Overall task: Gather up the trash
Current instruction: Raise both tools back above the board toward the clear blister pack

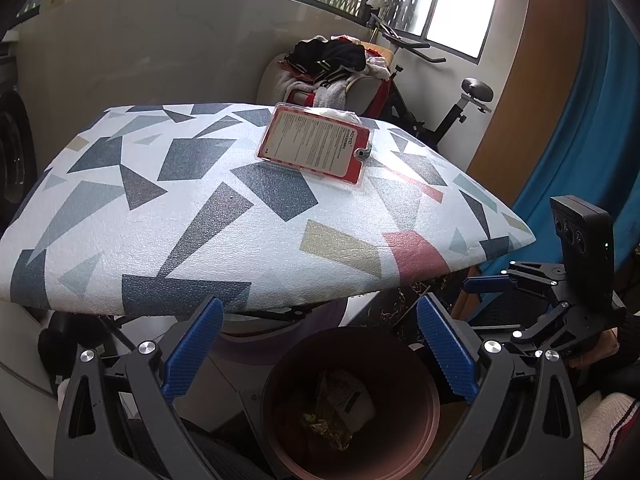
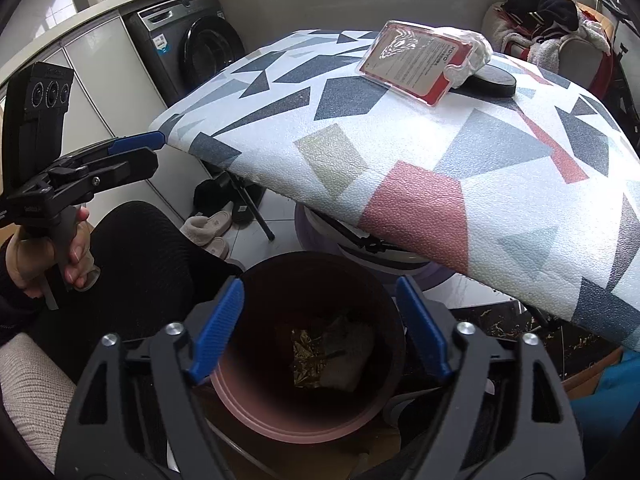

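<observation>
A brown bin [image 1: 424, 420] [image 2: 384, 400] stands on the floor below the table's near edge, with crumpled gold foil and pale wrappers [image 1: 340, 412] [image 2: 328, 360] inside. A red and clear plastic package [image 1: 316, 146] [image 2: 424, 66] lies on the patterned table [image 1: 168, 216] [image 2: 460, 168]. A crumpled white tissue [image 2: 476, 50] and a black round disc [image 2: 492, 80] lie beside it. My left gripper [image 1: 320, 344] is open and empty above the bin. My right gripper [image 2: 320, 320] is open and empty over the bin too.
A washing machine [image 2: 192, 52] stands behind the table. Slippers [image 2: 208, 228] lie on the floor under it. A chair piled with clothes [image 1: 332, 72] and an exercise bike [image 1: 448, 108] are at the back. A blue curtain [image 1: 576, 152] hangs on the right.
</observation>
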The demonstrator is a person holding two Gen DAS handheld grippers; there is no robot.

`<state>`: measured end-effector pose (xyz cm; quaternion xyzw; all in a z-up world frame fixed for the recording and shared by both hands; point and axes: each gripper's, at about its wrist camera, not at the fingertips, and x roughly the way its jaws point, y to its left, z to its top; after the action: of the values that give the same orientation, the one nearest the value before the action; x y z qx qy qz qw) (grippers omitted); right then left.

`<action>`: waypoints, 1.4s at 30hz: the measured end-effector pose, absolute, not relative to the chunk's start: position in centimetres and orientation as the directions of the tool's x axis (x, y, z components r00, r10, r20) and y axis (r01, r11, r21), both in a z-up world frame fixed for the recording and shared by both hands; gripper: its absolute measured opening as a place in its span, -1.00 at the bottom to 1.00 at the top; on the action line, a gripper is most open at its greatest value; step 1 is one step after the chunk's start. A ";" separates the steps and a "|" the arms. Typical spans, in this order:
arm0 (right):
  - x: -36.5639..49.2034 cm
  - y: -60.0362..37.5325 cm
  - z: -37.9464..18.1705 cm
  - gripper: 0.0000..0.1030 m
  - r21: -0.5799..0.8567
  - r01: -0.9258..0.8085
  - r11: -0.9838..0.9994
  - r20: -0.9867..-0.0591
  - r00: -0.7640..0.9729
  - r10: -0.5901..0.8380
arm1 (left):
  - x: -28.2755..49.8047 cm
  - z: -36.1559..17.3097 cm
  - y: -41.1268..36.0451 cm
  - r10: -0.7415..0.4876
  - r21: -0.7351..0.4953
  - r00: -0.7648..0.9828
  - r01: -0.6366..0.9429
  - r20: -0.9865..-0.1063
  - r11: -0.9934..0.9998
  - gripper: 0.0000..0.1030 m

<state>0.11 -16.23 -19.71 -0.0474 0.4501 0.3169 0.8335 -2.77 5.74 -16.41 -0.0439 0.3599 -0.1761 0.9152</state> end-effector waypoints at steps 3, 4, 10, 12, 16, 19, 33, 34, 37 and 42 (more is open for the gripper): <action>0.7 -16.6 -19.8 0.80 0.204 -0.540 0.817 -0.785 0.408 0.466 | -2.7 -16.4 5.8 -0.354 -0.209 0.678 0.289 -0.644 0.934 0.85; 0.9 -16.8 -19.8 0.83 0.201 -0.527 0.825 -0.786 0.415 0.457 | -2.7 -16.5 5.8 -0.355 -0.212 0.677 0.287 -0.645 0.934 0.85; 1.9 -18.0 -19.6 0.87 0.201 -0.458 0.866 -0.780 0.460 0.424 | -2.3 -16.6 6.2 -0.365 -0.236 0.667 0.279 -0.650 0.931 0.85; 2.2 -18.5 -19.4 0.87 0.203 -0.441 0.874 -0.776 0.473 0.418 | -2.1 -16.5 6.3 -0.368 -0.242 0.666 0.277 -0.649 0.930 0.85; 2.8 -19.1 -18.9 0.87 0.207 -0.416 0.886 -0.767 0.494 0.411 | -1.8 -16.4 6.5 -0.370 -0.250 0.661 0.273 -0.652 0.929 0.85; 3.3 -19.2 -18.5 0.87 0.191 -0.411 0.891 -0.763 0.509 0.399 | -1.6 -16.4 6.6 -0.373 -0.259 0.658 0.269 -0.654 0.928 0.85; 7.8 -19.7 -16.7 0.68 0.127 -0.392 0.911 -0.755 0.558 0.345 | 1.6 -14.9 7.0 -0.387 -0.257 0.671 0.289 -0.633 0.922 0.85; 8.3 -19.7 -16.7 0.62 0.128 -0.389 0.912 -0.755 0.558 0.344 | 2.0 -14.9 7.0 -0.388 -0.256 0.671 0.292 -0.632 0.922 0.85; 9.8 -19.2 -16.5 0.40 0.128 -0.391 0.912 -0.753 0.560 0.346 | 3.4 -14.8 7.1 -0.394 -0.250 0.669 0.305 -0.630 0.919 0.85; 12.3 -18.2 -15.9 -0.05 0.125 -0.414 0.902 -0.740 0.567 0.363 | 6.7 -14.2 7.4 -0.407 -0.241 0.669 0.331 -0.622 0.912 0.85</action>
<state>12.32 -18.19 -15.90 -0.0311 0.4103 0.2193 0.8846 6.69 7.38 -14.18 -0.0540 0.3530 -0.2022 0.9119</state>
